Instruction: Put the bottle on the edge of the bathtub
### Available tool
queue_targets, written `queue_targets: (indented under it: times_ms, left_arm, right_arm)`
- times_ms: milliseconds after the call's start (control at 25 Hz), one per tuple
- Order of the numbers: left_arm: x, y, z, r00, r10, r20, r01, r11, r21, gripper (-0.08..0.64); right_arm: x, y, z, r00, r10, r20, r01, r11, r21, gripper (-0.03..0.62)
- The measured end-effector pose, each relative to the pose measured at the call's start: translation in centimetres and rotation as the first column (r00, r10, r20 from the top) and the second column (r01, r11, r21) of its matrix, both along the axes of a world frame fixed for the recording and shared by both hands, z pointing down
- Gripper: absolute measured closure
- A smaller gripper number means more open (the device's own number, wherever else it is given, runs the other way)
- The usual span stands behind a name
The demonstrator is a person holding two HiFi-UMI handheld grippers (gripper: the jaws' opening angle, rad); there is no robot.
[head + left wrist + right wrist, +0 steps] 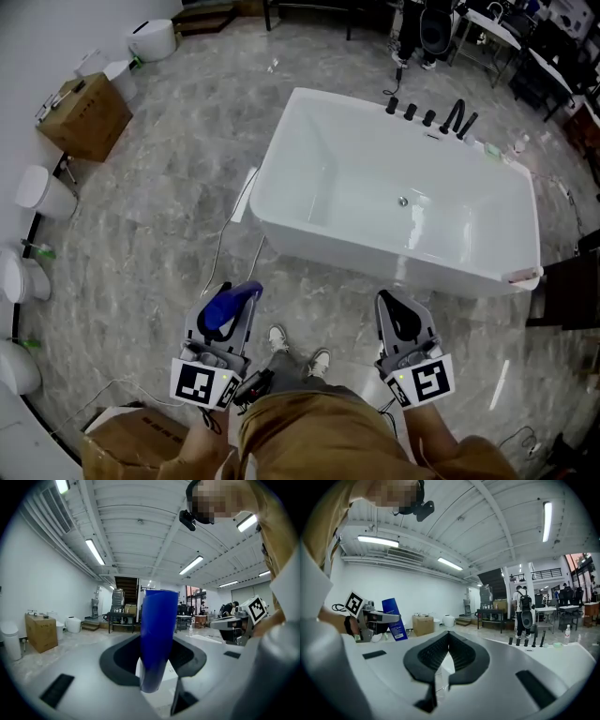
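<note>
Standing before the white bathtub [356, 248], the person has a blue bottle [157, 639] clamped roughly upright between the jaws of the left tool [234, 298], well short of the tub's edge; the right tool [398, 314], jaws closed together, holds nothing.

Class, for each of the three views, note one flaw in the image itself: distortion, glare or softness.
Head view: wide-angle bending, glare streaks on the glossy floor. Left gripper view: fisheye, black corners; the close blue bottle looks soft. Right gripper view: same fisheye; the ceiling strip light is blown out.
</note>
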State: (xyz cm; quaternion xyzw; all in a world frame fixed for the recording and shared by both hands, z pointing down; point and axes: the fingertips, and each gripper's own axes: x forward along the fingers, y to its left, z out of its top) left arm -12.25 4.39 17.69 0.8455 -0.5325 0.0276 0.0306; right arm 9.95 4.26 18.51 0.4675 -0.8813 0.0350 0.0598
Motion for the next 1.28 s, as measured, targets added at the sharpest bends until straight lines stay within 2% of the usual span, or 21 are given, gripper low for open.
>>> queue_targets:
  times_ms: [320, 800, 1280]
  left_arm:
    - [-2.4, -5.4, 5.0, 0.999, 0.044, -0.004, -0.045, 0.997, -0.063, 0.402]
    - [-1.4, -12.7, 11.8, 0.988, 0.15, 0.027, -0.146, 0.98, -0.133, 0.402]
    - [0.1, -17.5, 19.9, 0.98, 0.199, 0.03, -0.19, 0.965, -0.182, 0.402]
  right_arm:
    - [-3.5, -3.7, 3.4, 0.999, 0.017, -0.051, -0.02, 0.998, -0.056, 0.588]
    - [-6.2, -10.2, 8.6, 0.997, 0.052, -0.053, -0.057, 0.993, -0.106, 0.588]
    - [-6.7, -13.3, 15.4, 0.995, 0.084, -0.051, -0.091, 0.984, -0.155, 0.588]
